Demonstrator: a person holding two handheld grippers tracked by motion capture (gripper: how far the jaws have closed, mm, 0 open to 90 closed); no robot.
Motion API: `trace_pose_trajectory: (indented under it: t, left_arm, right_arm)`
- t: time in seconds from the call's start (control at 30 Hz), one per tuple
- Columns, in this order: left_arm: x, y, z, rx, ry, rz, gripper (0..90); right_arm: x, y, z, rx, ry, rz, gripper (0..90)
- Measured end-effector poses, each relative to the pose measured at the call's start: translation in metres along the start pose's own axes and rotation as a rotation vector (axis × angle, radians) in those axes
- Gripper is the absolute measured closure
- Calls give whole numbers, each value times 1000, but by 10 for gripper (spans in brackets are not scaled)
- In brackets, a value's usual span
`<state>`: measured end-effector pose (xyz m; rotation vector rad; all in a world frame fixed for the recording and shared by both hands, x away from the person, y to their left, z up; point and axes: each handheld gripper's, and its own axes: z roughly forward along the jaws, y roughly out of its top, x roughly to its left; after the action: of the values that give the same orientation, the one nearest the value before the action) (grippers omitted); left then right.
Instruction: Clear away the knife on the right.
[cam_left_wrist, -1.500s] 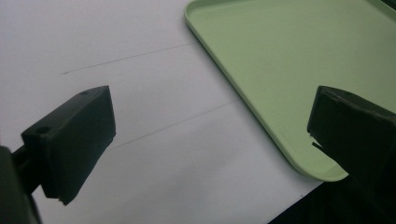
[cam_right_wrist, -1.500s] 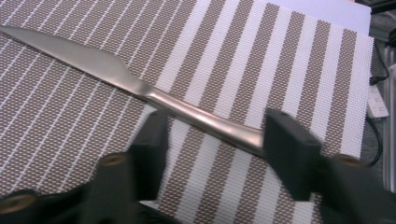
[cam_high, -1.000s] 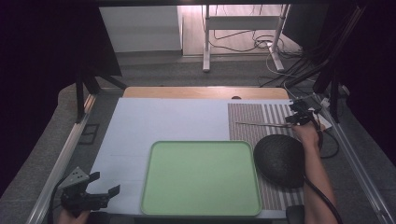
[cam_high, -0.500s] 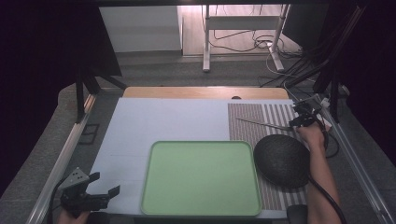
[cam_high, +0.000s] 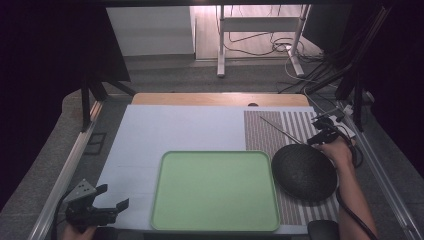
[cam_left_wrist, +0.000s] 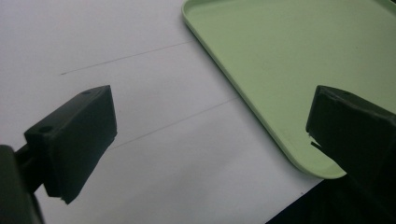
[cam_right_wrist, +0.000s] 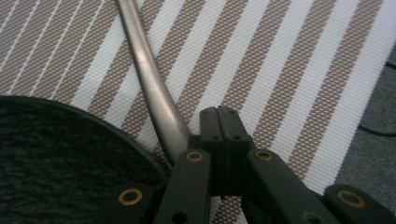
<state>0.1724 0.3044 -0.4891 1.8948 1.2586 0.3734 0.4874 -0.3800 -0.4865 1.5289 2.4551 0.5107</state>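
Right tool (cam_high: 320, 138) drawn nearer, clamping metal rod (cam_right_wrist: 148, 88), left tool (cam_high: 111, 196) agape

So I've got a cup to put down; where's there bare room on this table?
The green tray is bare, as is the white sheet behind it and to its left, toward the left gripper. It's crowded on the striped mat: black bowl, metal rod, right gripper.

Black grippers: left gripper (cam_high: 113, 206) grey triangular plate; right gripper (cam_right_wrist: 223, 122) brass-ringed screws.
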Motion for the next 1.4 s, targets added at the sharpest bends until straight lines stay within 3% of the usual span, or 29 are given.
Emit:
trace_pose_trajectory:
  t: [0.17,0.23,0.33,0.4,0.57,0.63,0.8,1.03,1.13,1.4]
  left_arm:
    - [0,0,0,-1,-1,-1,26]
    - [0,0,0,0,-1,-1,26]
    - [0,0,0,0,-1,-1,26]
    - [0,0,0,2,-1,-1,26]
    - [0,0,0,3,0,-2,26]
    - [0,0,0,3,0,-4,26]
    - [1,0,0,2,-1,-7,26]
    - [1,0,0,3,-1,-8,26]
    - [1,0,0,1,-2,-9,26]
    - [1,0,0,1,-3,-9,26]
  right_arm:
    - [-1,1,0,12,24,12,898]
    - [-3,2,-2,-6,10,17,863]
    - [-4,6,-10,-57,10,40,737]
    - [-3,10,-15,-71,35,59,589]
    - [6,20,-17,-73,36,51,278]
    - [11,24,-15,-66,13,32,168]
    - [22,36,-6,-27,1,33,8]
    - [33,47,4,6,-2,12,0]
    - [37,52,15,50,-11,-22,0]
    - [38,55,30,104,-20,-59,182]
